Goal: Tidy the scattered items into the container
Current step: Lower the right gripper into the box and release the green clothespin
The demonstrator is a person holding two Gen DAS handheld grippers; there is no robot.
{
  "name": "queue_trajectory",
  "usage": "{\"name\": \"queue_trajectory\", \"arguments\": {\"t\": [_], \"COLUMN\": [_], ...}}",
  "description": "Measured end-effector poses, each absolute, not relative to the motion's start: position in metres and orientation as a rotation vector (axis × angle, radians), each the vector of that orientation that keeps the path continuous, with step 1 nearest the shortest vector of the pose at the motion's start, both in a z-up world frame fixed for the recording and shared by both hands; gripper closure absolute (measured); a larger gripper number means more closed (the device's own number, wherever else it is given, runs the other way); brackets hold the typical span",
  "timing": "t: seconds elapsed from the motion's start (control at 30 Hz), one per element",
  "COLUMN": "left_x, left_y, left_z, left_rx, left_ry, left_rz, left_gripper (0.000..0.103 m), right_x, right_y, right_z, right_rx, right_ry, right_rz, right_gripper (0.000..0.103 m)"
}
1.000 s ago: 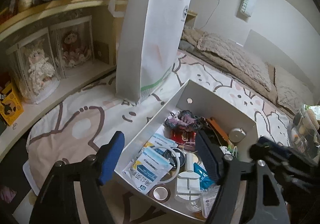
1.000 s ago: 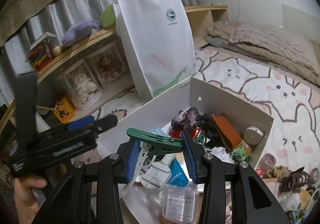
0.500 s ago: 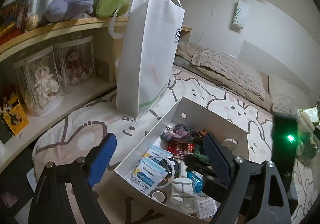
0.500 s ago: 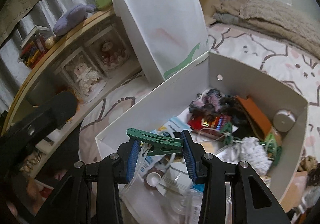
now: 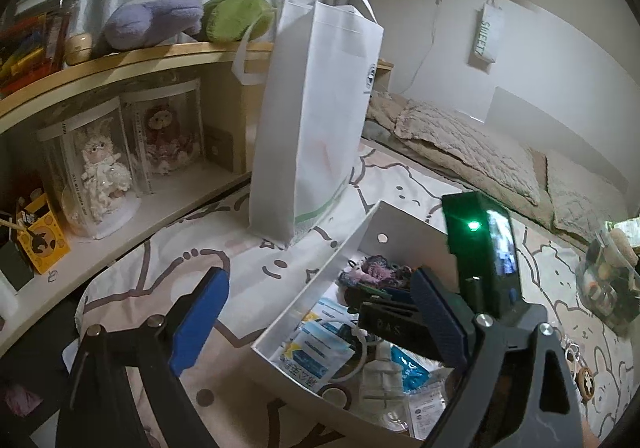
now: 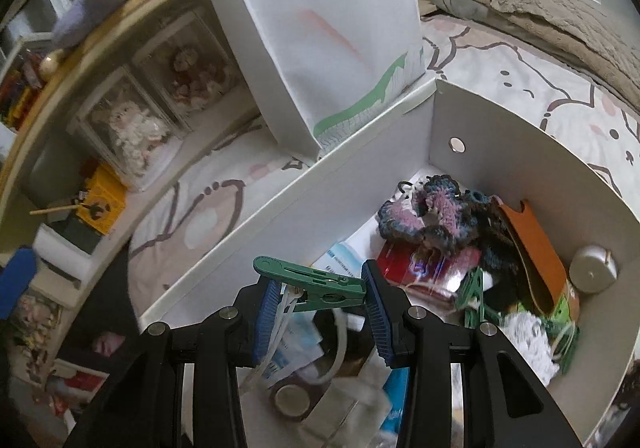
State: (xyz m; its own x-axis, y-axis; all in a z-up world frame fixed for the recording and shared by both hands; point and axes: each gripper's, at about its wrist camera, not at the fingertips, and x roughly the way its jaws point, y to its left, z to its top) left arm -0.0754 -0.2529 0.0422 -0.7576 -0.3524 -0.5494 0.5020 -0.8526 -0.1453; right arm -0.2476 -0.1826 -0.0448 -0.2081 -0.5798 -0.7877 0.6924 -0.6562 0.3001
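The right gripper [image 6: 316,312] has its blue pads pressed on the two ends of a green clothes peg [image 6: 310,282], which lies crosswise between them; white cord hangs from the peg down past the left pad. The peg is poised over the near end of the white box [image 6: 500,151], above the clutter rather than in it. The left gripper [image 5: 320,322] holds nothing — its jaws are opening and already stand wide, one pad over the patterned bedsheet [image 5: 192,244], the other over the box's interior.

The main risk is the dangling cord: if the pads part while it is draped against one of them, the peg may swing or cling instead of dropping cleanly. A release too near the box's front wall could also send the peg off the rim onto the sheet. The two tools sit close together over the same corner, so a careless sweep could knock them together.

The box is well filled: a crocheted purple and blue piece [image 6: 432,215] at the back, a red packet [image 6: 424,268] beneath it, an orange leather-like sleeve [image 6: 532,244], a small silver tin [image 6: 594,270], blue and white sachets [image 5: 316,358] and a tape roll [image 6: 292,400] near the front. A tall white tote bag [image 5: 316,119] stands just behind the box — its contents cannot be seen.
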Motion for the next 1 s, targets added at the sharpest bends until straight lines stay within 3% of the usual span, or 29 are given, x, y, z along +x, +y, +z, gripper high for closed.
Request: {"name": "queue_trajectory", "arguments": {"t": [0.5, 0.57, 0.6, 0.63, 1.0], "left_x": [-0.073, -0.071, -0.071, -0.071, -0.073], "left_y": [-0.252, -0.253, -0.254, -0.254, -0.249], "left_z": [0.039, 0.039, 0.040, 0.040, 0.041], "left_rx": [0.725, 0.717, 0.713, 0.710, 0.708], "left_ry": [0.348, 0.361, 0.366, 0.369, 0.370], "left_rz": [-2.538, -2.536, -2.534, -2.534, -2.548], "left_gripper": [0.010, 0.010, 0.010, 0.010, 0.010], "right_x": [-0.279, -0.279, -0.279, -0.279, -0.278], "right_y": [-0.207, -0.206, -0.206, -0.205, -0.197], "right_z": [-0.061, -0.061, -0.061, -0.060, -0.045], "right_rx": [1.309, 1.304, 1.301, 1.291, 1.238], "right_ry": [0.239, 0.239, 0.239, 0.237, 0.243], "right_rz": [-1.905, -1.914, -1.932, -1.946, -1.995], "right_gripper": [0.061, 0.044, 0.024, 0.012, 0.006]}}
